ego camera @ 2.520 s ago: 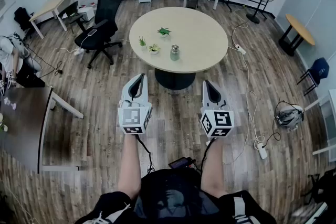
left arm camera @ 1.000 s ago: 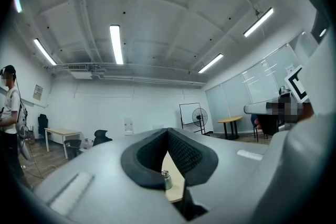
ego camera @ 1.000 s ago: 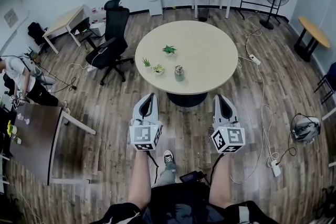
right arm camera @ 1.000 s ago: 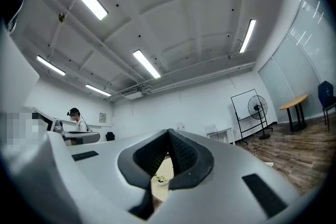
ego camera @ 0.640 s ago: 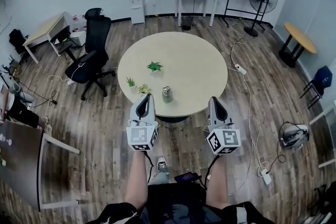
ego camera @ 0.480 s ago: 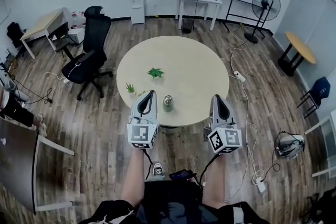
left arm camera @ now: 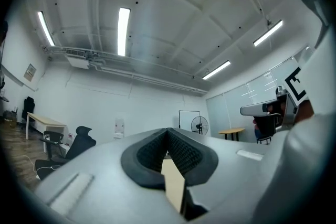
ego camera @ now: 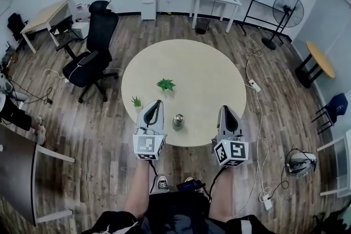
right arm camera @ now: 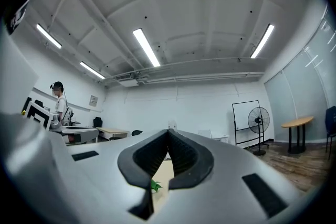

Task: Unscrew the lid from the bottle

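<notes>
Head view: a round table [ego camera: 214,79] stands in the middle of the room. The bottle [ego camera: 179,121] is upright close to the table's near edge, with its lid [ego camera: 179,117] on. The left tongs [ego camera: 157,103] show just left of the bottle. The right tongs [ego camera: 225,109] are well to its right, over the near rim. Neither touches the bottle. A leafy green plant [ego camera: 165,84] sits farther in on the table, and a small potted plant [ego camera: 136,101] is by the left edge. A black office chair [ego camera: 90,55] stands on the floor at far left.

Left gripper view: the jaws are pressed together with nothing between them. The pale table top shows below their tips, and a fan [left arm camera: 198,125] stands far off.

Right gripper view: these jaws are also closed and empty. The green plant peeks through the gap beneath them.
</notes>
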Motion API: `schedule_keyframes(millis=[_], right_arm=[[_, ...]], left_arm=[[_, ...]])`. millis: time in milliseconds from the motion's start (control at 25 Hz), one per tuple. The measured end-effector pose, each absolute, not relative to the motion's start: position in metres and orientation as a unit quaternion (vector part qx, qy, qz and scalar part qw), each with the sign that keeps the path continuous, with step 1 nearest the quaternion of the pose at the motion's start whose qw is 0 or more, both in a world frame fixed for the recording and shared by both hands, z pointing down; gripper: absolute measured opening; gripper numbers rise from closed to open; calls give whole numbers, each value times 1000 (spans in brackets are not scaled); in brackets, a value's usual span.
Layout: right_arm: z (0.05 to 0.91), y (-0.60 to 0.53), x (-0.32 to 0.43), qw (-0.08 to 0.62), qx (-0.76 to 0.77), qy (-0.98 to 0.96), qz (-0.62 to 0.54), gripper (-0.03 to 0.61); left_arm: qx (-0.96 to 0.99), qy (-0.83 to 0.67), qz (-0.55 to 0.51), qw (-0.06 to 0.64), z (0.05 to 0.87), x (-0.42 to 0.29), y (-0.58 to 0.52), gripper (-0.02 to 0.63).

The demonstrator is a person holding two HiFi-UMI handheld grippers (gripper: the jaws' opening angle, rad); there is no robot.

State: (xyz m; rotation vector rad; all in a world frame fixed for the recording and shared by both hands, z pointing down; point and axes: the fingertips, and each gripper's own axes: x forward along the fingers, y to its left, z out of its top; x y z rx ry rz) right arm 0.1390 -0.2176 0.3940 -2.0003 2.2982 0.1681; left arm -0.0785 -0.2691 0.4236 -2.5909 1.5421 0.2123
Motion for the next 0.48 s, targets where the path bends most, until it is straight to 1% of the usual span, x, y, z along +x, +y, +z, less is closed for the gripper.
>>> schedule_keyframes(millis=[480], right_arm=[[411,-264,188,44,-635,771,25,2]], left_arm=[[-840,535,42,72,431,-32,-303,3]])
